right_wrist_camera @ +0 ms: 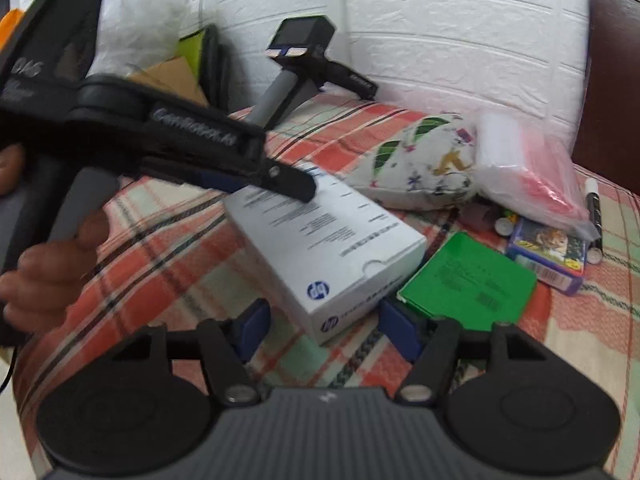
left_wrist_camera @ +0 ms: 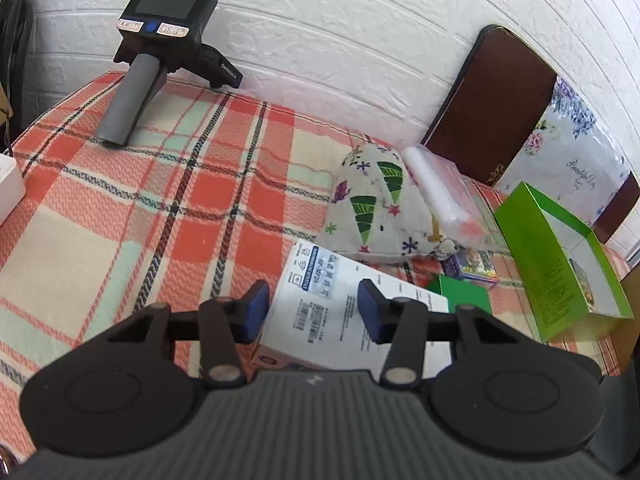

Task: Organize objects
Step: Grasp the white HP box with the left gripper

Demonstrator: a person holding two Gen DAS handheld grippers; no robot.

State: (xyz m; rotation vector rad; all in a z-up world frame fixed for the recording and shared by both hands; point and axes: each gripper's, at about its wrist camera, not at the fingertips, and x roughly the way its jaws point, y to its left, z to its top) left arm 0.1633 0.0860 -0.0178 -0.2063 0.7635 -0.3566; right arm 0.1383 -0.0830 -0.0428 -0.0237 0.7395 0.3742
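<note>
White box lying flat on the plaid cloth, long axis running from 10 o'clock, far end, to 4 o'clock, near logo end, in the right wrist view. Near end sits at 12 o'clock from the right gripper, between its 2 blue pads, both clear of the cardboard: spread, pinching nothing. Far end lies under the left gripper, reaching in from 9 o'clock in that same view; in its own view, label face straight ahead at 12 o'clock, pads apart with the box seen in the gap, no clear contact, so spread and gripping nothing as far as can be judged. Both tools about equally near, 1 at each end; probably a 2-handed lift along that axis, though only a guess. Outward: green flat box touching or just beside the near corner at 3 o'clock, tree-print pouch at 1 o'clock, clear bag beyond, small picture box at 3 o'clock, open green carton farther right.
</note>
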